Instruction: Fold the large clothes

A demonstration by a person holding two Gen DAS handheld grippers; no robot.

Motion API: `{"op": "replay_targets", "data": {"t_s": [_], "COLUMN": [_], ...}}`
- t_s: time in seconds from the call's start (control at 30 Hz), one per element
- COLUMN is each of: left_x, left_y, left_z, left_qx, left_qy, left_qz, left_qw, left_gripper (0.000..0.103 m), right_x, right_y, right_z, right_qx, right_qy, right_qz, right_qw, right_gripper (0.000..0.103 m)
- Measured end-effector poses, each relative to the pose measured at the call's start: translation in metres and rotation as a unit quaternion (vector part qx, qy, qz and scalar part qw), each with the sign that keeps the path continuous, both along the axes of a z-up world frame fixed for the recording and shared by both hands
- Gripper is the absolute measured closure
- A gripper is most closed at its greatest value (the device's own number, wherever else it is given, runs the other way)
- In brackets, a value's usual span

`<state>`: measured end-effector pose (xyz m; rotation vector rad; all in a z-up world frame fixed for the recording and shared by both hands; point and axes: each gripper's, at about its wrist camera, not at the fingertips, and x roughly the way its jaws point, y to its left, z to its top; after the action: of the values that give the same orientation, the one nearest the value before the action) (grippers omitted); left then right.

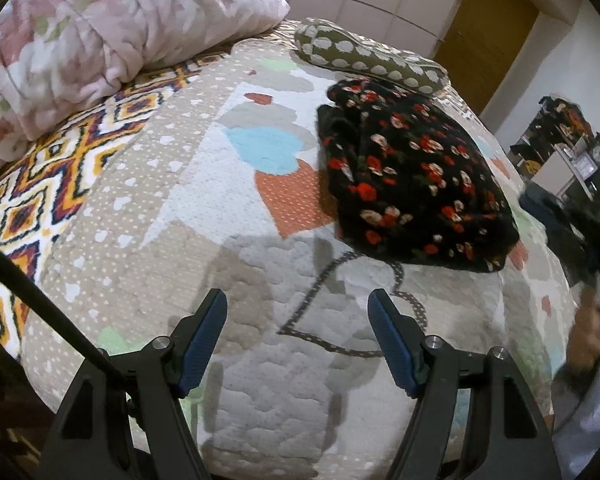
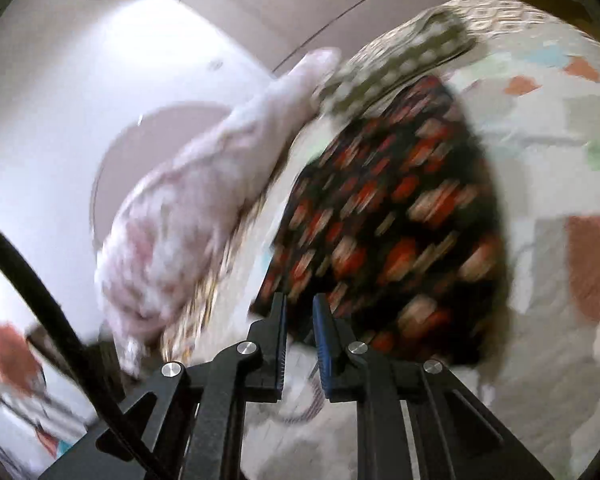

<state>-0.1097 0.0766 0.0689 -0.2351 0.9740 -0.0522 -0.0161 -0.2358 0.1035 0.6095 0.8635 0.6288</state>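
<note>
A black garment with red and cream flowers [image 1: 412, 176] lies folded into a compact bundle on the bed's patchwork quilt [image 1: 220, 240]. My left gripper [image 1: 298, 304] is open and empty, hovering over bare quilt in front of the bundle. In the blurred right wrist view the garment [image 2: 400, 232] lies just beyond my right gripper [image 2: 300, 304], whose jaws stand a narrow gap apart with nothing between them. The right gripper also shows blurred at the right edge of the left wrist view [image 1: 592, 240].
A pink floral duvet [image 1: 92, 40] is heaped at the back left of the bed. A green pillow with white dots [image 1: 368, 56] lies behind the garment. A brown door [image 1: 488, 28] and cluttered shelves [image 1: 560, 144] stand beyond the bed on the right.
</note>
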Motion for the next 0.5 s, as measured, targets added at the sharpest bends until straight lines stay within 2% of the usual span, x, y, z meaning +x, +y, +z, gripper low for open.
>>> {"op": "replay_targets", "data": {"t_s": [0.07, 0.1, 0.17, 0.2, 0.27, 0.3, 0.37, 0.4, 0.43, 0.5], "left_x": [-0.002, -0.003, -0.005, -0.005, -0.004, -0.002, -0.001, 0.000, 0.000, -0.001], "left_y": [-0.009, -0.011, -0.014, -0.014, -0.014, -0.013, -0.013, -0.014, -0.016, -0.021], "left_z": [0.002, 0.002, 0.004, 0.004, 0.003, 0.001, -0.002, -0.004, -0.006, -0.009], "left_qx": [0.006, 0.008, 0.014, 0.017, 0.020, 0.019, 0.017, 0.016, 0.017, 0.018], "left_qy": [0.000, 0.000, -0.003, -0.003, -0.001, 0.002, 0.004, 0.006, 0.008, 0.011], "left_qz": [-0.010, -0.012, -0.017, -0.017, -0.016, -0.015, -0.015, -0.016, -0.018, -0.023], "left_qw": [0.9999, 0.9999, 0.9998, 0.9997, 0.9997, 0.9997, 0.9997, 0.9997, 0.9997, 0.9995], "left_gripper": [0.031, 0.031, 0.031, 0.031, 0.030, 0.030, 0.030, 0.030, 0.030, 0.030], "right_x": [0.014, 0.022, 0.025, 0.019, 0.011, 0.005, -0.001, -0.007, -0.009, -0.012], "right_y": [-0.009, -0.007, -0.005, -0.008, -0.020, -0.027, -0.029, -0.028, -0.028, -0.016], "right_z": [-0.010, -0.026, -0.050, -0.063, -0.067, -0.066, -0.056, -0.045, -0.037, -0.014], "right_qx": [0.008, 0.011, -0.012, -0.025, 0.007, 0.013, -0.007, -0.025, -0.034, -0.043], "right_qy": [0.020, 0.048, 0.090, 0.096, 0.097, 0.102, 0.092, 0.080, 0.070, 0.035], "right_qz": [-0.010, 0.003, 0.019, 0.019, 0.018, 0.013, 0.008, 0.004, 0.004, 0.007], "right_qw": [1.000, 0.999, 0.996, 0.995, 0.995, 0.995, 0.996, 0.996, 0.997, 0.998], "right_gripper": [0.087, 0.087, 0.101, 0.103, 0.103, 0.103, 0.103, 0.103, 0.097, 0.097]}}
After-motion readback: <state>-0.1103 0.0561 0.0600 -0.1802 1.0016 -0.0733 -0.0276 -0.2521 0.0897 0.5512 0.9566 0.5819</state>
